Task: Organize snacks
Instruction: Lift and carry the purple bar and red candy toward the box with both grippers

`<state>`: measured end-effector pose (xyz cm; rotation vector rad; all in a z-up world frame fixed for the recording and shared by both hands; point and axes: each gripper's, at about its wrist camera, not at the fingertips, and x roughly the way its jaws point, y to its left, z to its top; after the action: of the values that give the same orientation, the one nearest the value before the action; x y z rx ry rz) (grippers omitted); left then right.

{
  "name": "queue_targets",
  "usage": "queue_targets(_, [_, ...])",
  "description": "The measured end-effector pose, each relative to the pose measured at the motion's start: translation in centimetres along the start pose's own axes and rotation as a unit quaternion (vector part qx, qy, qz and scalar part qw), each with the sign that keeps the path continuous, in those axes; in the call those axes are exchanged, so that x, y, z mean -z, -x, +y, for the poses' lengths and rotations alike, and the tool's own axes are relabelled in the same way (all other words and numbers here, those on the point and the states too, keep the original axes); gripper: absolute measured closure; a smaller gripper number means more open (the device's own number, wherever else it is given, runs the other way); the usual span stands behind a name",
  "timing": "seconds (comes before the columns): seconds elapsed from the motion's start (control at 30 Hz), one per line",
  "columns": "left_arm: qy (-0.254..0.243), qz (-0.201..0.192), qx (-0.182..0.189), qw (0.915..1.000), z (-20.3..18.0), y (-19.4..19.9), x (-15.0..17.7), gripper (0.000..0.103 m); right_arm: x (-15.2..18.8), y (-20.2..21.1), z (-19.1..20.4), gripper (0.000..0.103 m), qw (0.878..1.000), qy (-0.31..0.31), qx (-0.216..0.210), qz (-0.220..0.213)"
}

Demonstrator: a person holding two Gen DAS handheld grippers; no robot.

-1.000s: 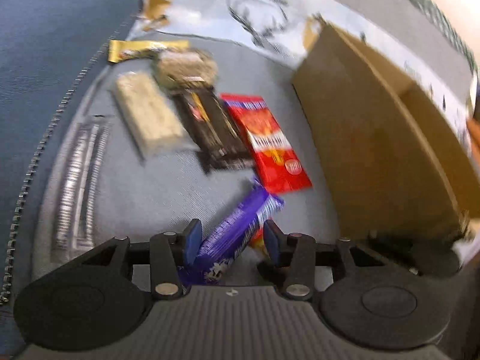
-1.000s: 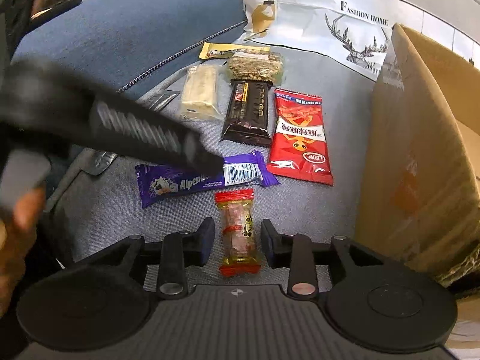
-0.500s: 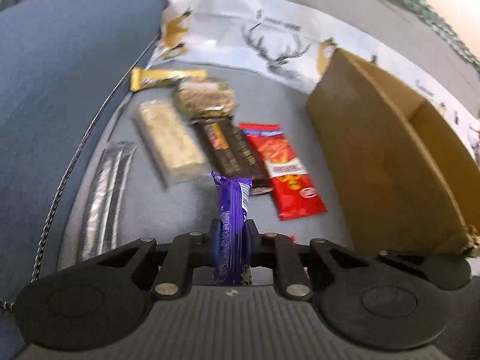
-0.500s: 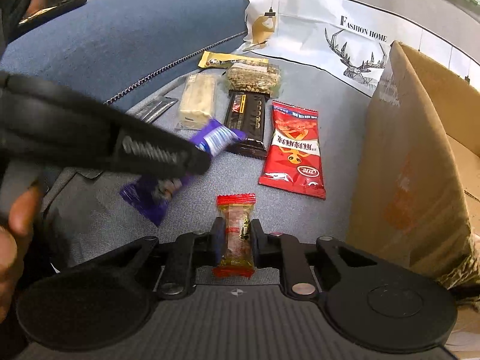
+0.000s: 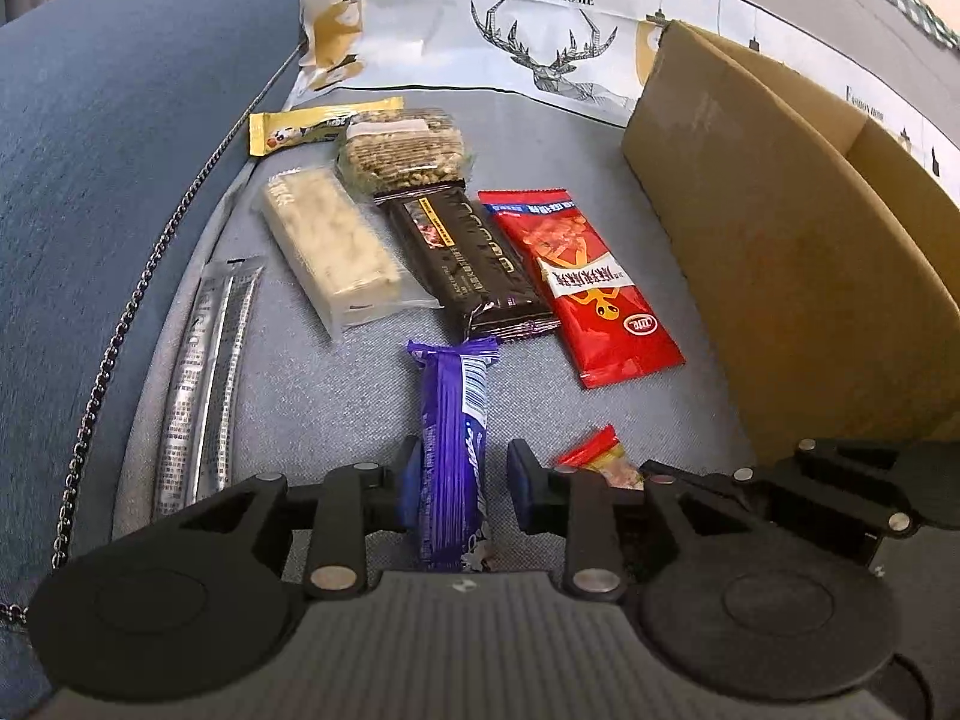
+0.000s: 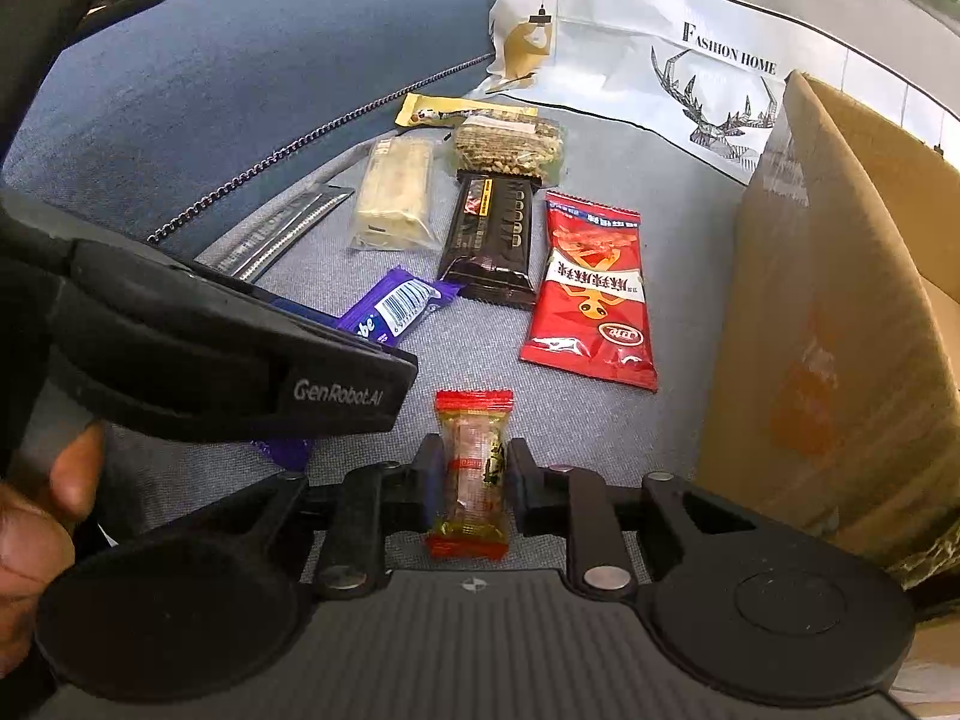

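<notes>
Two snacks sit between jaws at this moment. The purple bar (image 5: 451, 456), a long foil wrapper with a white barcode panel near its far end, lies lengthwise between the fingers of the left gripper (image 5: 462, 483); the jaws are opening, with a visible gap on the bar's right side, so the pads no longer press it. The red-ended candy (image 6: 474, 471), a short clear wrapper with crimped red ends and a brownish piece inside, stands between the fingers of the right gripper (image 6: 474, 474), whose jaws are opening slightly while both pads look to be still against the wrapper.

Both lie on the grey cushion (image 5: 336, 396). Farther out is a row of other packets: a red pouch (image 5: 579, 282) with a cartoon figure, a dark brown bar (image 5: 468, 261) just left of it, a pale nougat block (image 5: 333, 246) in clear film, a seed-and-nut bar (image 5: 402, 147), a yellow stick pack (image 5: 318, 123) and a silver sachet (image 5: 201, 372) by the blue bolster (image 5: 120, 150). A cardboard box (image 5: 780, 252) stands to the right, its near wall rising beside the red pouch. In the right wrist view the left gripper's black body crosses the left side and hides most of the purple bar; a person's fingers (image 6: 36, 516) show beneath it.
</notes>
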<state>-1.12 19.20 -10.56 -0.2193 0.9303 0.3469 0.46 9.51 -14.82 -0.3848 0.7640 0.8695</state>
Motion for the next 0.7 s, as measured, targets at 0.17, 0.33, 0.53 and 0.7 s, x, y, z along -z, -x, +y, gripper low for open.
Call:
queue_targets(0.17, [-0.001,-0.006,-0.003,1.0000,-0.1,0.2,0.1,0.087,0.0,0.3,0.1,0.085,1.000,0.006,0.005,-0.007])
queue_targets(0.33, [0.007,-0.029,0.006,0.9995,0.1,1.0,-0.1,0.087,-0.3,1.2,0.2,0.085,0.999,0.008,0.011,-0.030])
queue_targets(0.53, [0.034,-0.081,0.029,0.9957,0.7,3.1,-0.5,0.087,-0.7,2.4,0.2,0.085,0.998,0.008,0.022,-0.059])
queue_targets(0.7, [0.048,-0.125,0.041,0.9902,0.9,5.0,-0.6,0.087,-0.9,3.7,0.1,0.086,0.996,0.003,0.028,-0.085])
